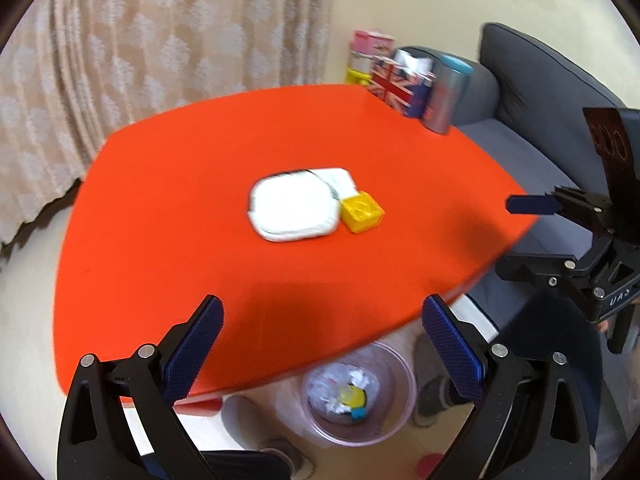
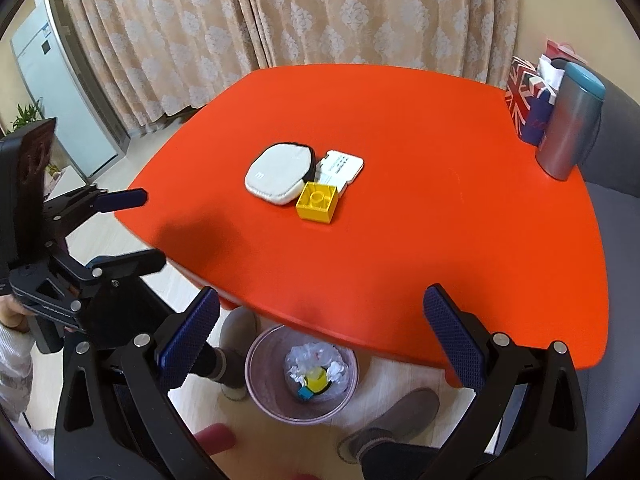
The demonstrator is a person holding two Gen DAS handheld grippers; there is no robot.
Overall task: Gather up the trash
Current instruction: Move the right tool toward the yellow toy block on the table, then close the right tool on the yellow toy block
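Observation:
A clear pink trash bin (image 2: 301, 376) stands on the floor by the near edge of the orange table (image 2: 400, 120). It holds crumpled white paper and yellow and blue bits. It also shows in the left wrist view (image 1: 358, 394). My left gripper (image 1: 322, 344) is open and empty above the table's near edge. My right gripper (image 2: 322, 338) is open and empty above the bin. On the table lie a white pouch (image 2: 278, 174), a white flat box (image 2: 342, 168) and a yellow box (image 2: 318, 202).
A Union Jack bag (image 2: 528, 100) and a grey tumbler (image 2: 572, 120) stand at the table's far right corner. A grey sofa (image 1: 528, 92) is to the right. Curtains (image 2: 320, 12) hang behind. The person's feet (image 2: 394, 428) are beside the bin.

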